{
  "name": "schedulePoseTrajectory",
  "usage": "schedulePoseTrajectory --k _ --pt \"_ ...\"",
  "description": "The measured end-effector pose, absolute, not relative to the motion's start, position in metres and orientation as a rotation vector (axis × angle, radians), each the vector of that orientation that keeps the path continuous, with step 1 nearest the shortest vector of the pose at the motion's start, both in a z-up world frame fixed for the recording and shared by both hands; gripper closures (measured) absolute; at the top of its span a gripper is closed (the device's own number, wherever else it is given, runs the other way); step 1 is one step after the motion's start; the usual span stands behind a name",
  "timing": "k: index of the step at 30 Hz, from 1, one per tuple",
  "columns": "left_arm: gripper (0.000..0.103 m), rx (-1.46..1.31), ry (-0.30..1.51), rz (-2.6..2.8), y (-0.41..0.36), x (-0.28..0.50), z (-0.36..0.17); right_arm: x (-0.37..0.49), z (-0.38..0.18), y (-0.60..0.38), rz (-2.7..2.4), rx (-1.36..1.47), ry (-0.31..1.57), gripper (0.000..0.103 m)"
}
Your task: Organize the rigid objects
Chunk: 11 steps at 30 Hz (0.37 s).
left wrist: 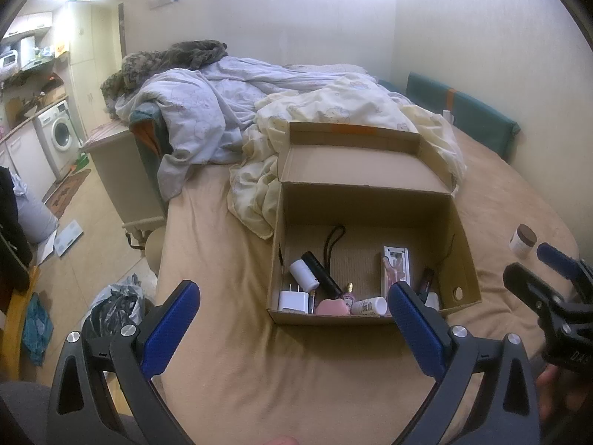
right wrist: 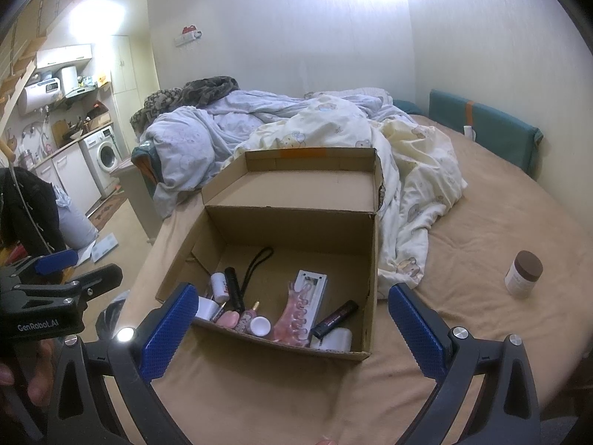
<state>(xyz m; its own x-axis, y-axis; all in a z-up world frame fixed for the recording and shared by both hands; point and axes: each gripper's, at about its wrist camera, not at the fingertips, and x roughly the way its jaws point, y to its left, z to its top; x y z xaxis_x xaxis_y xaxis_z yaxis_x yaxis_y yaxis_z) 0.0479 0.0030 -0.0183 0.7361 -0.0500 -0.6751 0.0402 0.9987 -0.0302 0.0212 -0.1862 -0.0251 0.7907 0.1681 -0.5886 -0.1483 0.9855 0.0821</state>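
Jar (right wrist: 523,273) clearest from the right; both tools (left wrist: 292,302) (right wrist: 289,306) released, empty.

Box front wall (left wrist: 330,319) hides charger (left wrist: 293,301) base.

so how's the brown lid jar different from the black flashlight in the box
The brown-lidded jar stands upright on the bare bed sheet, outside the cardboard box; the black flashlight lies on its side inside it. The jar is squat and white-bodied; the flashlight is slim, all black, with a wrist cord. Both are cylindrical, and neither is gripped.

Open cardboard box (right wrist: 289,222) of trinkets; brown-lidded jar (right wrist: 523,273) apart, seemingly upright.
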Motion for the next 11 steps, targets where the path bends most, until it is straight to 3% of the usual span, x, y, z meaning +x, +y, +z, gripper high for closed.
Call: schedulePoseTrajectory --k 11 --pt "0.002 -0.024 0.742 -0.058 0.0021 0.0463 -0.0202 0.0210 -0.0247 -0.1857 0.170 0.031 0.636 0.000"
